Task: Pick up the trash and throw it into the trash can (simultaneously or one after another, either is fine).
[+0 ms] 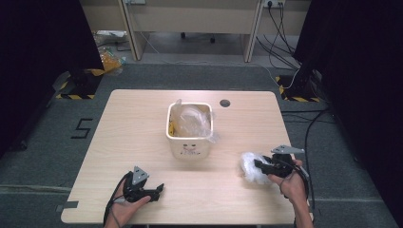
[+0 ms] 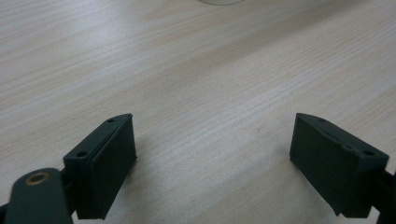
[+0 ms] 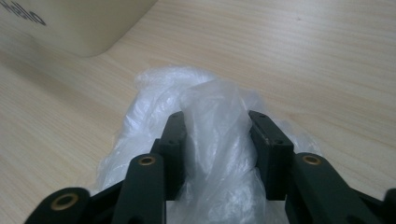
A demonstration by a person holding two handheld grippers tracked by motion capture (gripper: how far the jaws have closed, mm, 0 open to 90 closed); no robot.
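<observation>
A crumpled clear plastic bag (image 1: 248,167) lies on the table's right front part, and my right gripper (image 1: 259,165) is shut on it. In the right gripper view both pads press into a bunched fold of the plastic bag (image 3: 159,93) between the fingers of the right gripper (image 3: 217,135). A cream bin (image 1: 189,149) stands mid-table with more clear plastic (image 1: 194,118) lining or stuffed into it. My left gripper (image 1: 159,189) rests near the front left edge, its jaws wide open over bare wood, as the left gripper (image 2: 212,158) shows in its own view.
The light wooden table (image 1: 138,123) has a round cable hole (image 1: 225,103) behind the bin. The corner of the bin (image 3: 84,23) sits just beyond the bag in the right gripper view. Cables and dark curtains flank the table on the floor.
</observation>
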